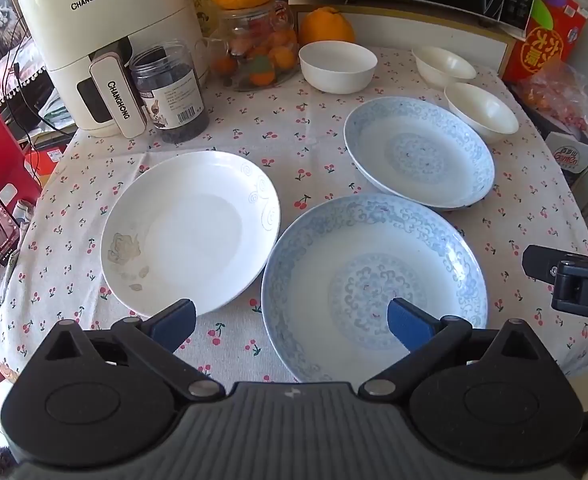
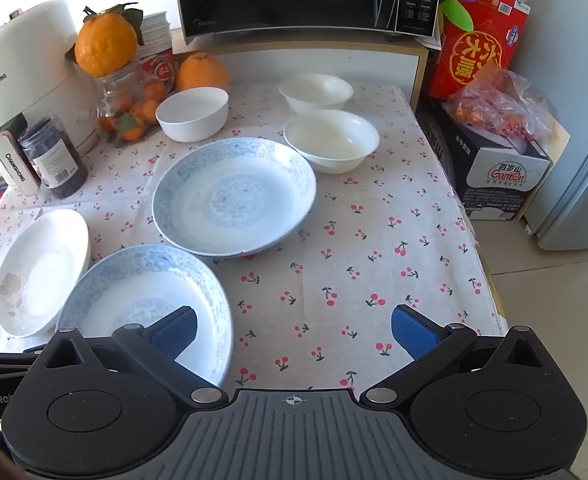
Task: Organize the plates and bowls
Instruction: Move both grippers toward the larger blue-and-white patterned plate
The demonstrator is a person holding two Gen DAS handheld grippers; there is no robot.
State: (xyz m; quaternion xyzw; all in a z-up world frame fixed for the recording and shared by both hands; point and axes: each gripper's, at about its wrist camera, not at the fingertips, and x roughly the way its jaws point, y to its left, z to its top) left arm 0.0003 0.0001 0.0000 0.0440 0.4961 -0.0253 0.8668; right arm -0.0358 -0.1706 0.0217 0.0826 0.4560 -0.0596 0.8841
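Both the left gripper [image 1: 291,322] and the right gripper [image 2: 294,330] stand wide and empty, above the near blue plate [image 1: 374,284].

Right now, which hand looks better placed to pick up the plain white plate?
Left, probably: the left hand-held gripper hangs open beside the plain white plate; the right hand-held gripper faces bare tablecloth.

Both wrist views angled down, sharing near blue plate [image 1: 374,280]

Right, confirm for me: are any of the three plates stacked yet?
No: the white plate and both blue plates lie separately on the tablecloth.
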